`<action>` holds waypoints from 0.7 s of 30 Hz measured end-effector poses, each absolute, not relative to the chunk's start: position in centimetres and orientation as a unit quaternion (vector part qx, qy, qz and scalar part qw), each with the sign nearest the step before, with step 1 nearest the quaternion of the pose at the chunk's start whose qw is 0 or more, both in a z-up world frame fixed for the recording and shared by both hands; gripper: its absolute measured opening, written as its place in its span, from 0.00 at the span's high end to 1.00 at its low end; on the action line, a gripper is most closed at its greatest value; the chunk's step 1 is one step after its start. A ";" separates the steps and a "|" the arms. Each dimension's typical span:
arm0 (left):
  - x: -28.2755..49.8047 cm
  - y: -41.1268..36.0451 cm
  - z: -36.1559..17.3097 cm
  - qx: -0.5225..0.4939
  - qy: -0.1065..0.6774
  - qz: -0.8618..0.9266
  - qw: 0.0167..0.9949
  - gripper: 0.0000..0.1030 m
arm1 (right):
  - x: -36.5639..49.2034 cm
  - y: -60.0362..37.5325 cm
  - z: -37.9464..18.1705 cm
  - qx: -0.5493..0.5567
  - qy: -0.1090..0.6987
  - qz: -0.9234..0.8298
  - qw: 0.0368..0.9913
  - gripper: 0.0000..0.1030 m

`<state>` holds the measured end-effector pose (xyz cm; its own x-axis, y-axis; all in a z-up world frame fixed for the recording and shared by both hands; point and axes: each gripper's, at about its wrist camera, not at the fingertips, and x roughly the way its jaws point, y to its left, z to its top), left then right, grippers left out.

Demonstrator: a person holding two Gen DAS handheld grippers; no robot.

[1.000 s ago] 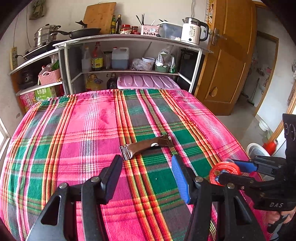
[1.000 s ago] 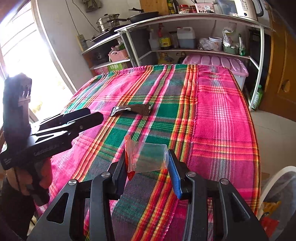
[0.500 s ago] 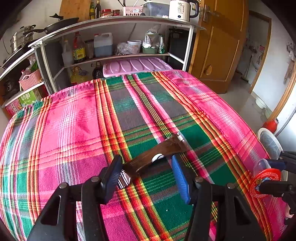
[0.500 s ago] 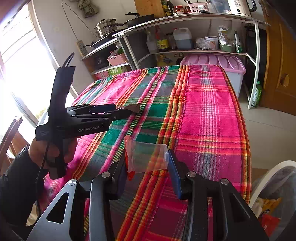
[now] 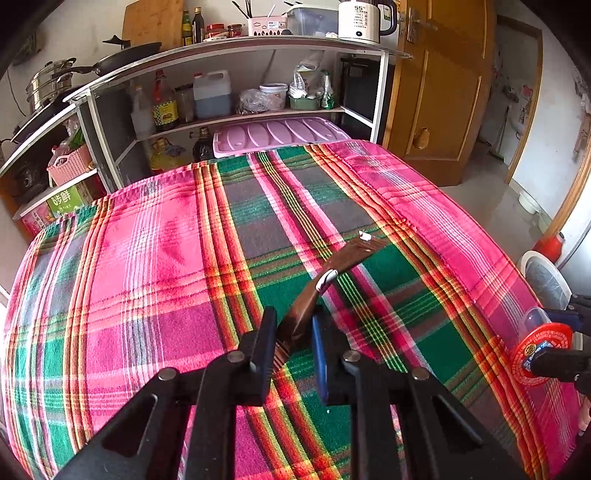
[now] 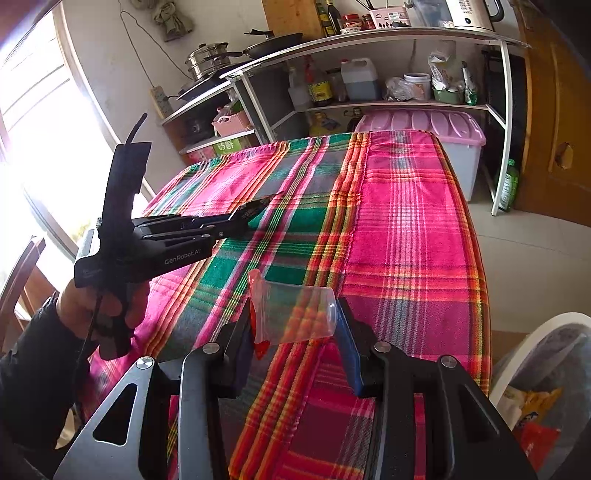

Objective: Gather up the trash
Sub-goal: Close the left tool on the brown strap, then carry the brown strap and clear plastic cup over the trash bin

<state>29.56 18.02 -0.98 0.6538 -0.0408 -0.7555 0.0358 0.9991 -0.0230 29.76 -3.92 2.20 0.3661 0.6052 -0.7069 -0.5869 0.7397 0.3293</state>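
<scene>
Plaid tablecloth (image 5: 147, 280), kitchen shelves (image 5: 236, 118), kettle (image 5: 360, 20)

Wrapper (image 5: 332, 271) on tablecloth (image 5: 147, 277), shelf (image 5: 236, 118) behind, bin (image 6: 546, 376) at right

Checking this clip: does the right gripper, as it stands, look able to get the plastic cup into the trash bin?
Probably yes. The right gripper is shut on the plastic cup near the table's edge, and the trash bin stands open just beside it on the floor, with nothing visible between them.

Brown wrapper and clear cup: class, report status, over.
Left gripper shut on brown wrapper. Right gripper shut on clear cup. White bin at table's right edge, path open.
</scene>
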 end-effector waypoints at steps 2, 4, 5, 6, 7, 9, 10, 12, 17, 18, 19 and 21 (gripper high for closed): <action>28.8 17.9 -0.7 -0.013 0.411 -0.021 0.911 0.91 | 29.5 -4.3 2.5 0.013 0.429 0.359 0.829 0.60; 27.8 17.7 -0.3 -0.024 0.404 -0.021 0.914 0.92 | 29.1 -4.7 2.7 0.014 0.425 0.356 0.832 0.60; 27.3 17.5 0.0 -0.027 0.401 -0.021 0.916 0.92 | 28.8 -4.9 2.9 0.013 0.423 0.356 0.833 0.60; 26.8 17.2 0.2 -0.029 0.397 -0.022 0.917 0.92 | 28.6 -5.1 3.0 0.013 0.422 0.355 0.834 0.60; 26.4 17.0 0.4 -0.029 0.394 -0.023 0.919 0.92 | 28.4 -5.2 3.1 0.014 0.422 0.354 0.834 0.60; 25.6 16.7 0.7 -0.034 0.389 -0.020 0.920 0.92 | 27.9 -5.6 3.3 0.015 0.421 0.353 0.836 0.60; 25.3 16.6 0.8 -0.039 0.387 -0.020 0.921 0.92 | 27.7 -5.8 3.4 0.016 0.420 0.352 0.836 0.60; 24.2 16.2 1.2 -0.048 0.379 -0.021 0.924 0.92 | 27.3 -6.3 3.8 0.018 0.417 0.351 0.838 0.60; 21.4 14.8 2.2 -0.062 0.360 -0.026 0.930 0.92 | 26.0 -7.6 4.4 0.024 0.410 0.346 0.844 0.60; 20.9 14.4 2.3 -0.063 0.357 -0.027 0.931 0.92 | 25.7 -7.9 4.4 0.024 0.409 0.345 0.845 0.60; 20.3 14.0 2.5 -0.064 0.354 -0.029 0.933 0.92 | 25.4 -8.1 4.5 0.025 0.409 0.343 0.845 0.60; 19.3 13.0 2.7 -0.065 0.349 -0.032 0.934 0.92 | 24.9 -8.6 4.5 0.026 0.407 0.341 0.847 0.60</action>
